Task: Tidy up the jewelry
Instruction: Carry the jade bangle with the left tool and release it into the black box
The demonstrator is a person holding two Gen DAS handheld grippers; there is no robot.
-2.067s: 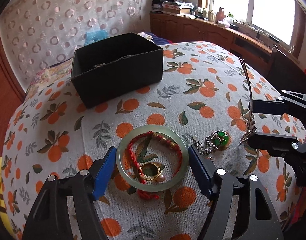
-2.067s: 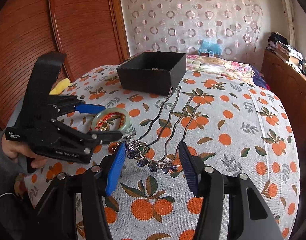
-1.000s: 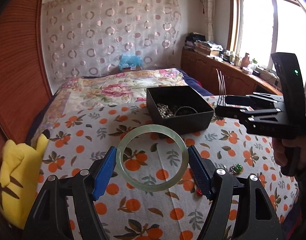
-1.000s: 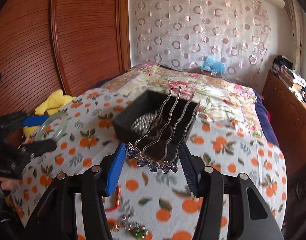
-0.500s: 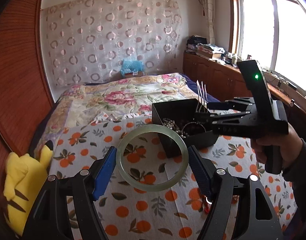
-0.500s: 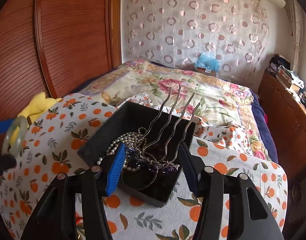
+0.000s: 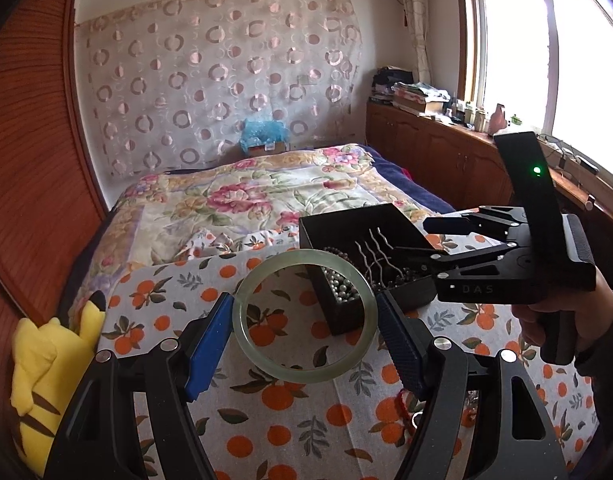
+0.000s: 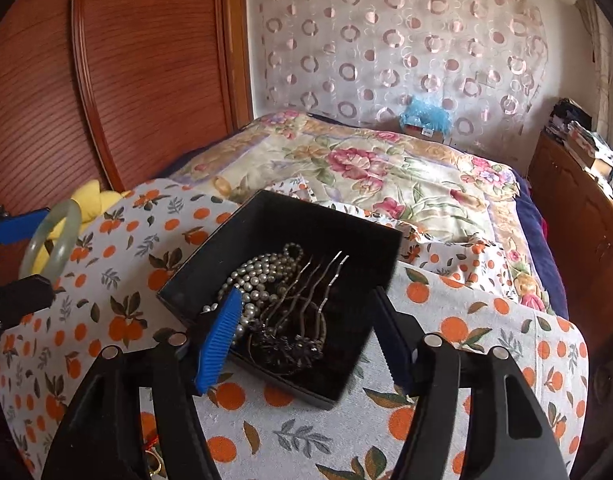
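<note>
Left claw (image 7: 304, 336) pinches pale green jade bangle (image 7: 303, 315), lifted above orange-print cloth (image 7: 266, 432) on the bed. Right claw (image 8: 306, 340) spread wide over open black box (image 8: 386, 248), gripping nothing. Inside the box: silver wavy-pronged hair comb (image 8: 306, 296) lying on white pearl strand (image 8: 254, 276). Yellow plush toy (image 7: 46, 364) at cloth's left edge.

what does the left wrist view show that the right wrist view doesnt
Only the left wrist view shows the window, the person's hand holding the right gripper, and the left gripper shut on the jade bangle face-on.

Only the right wrist view looks straight down into the black box, with the hair comb lying free between the open right gripper's fingers.

Both show the box, pearls, bangle, orange-print cloth and yellow plush.
</note>
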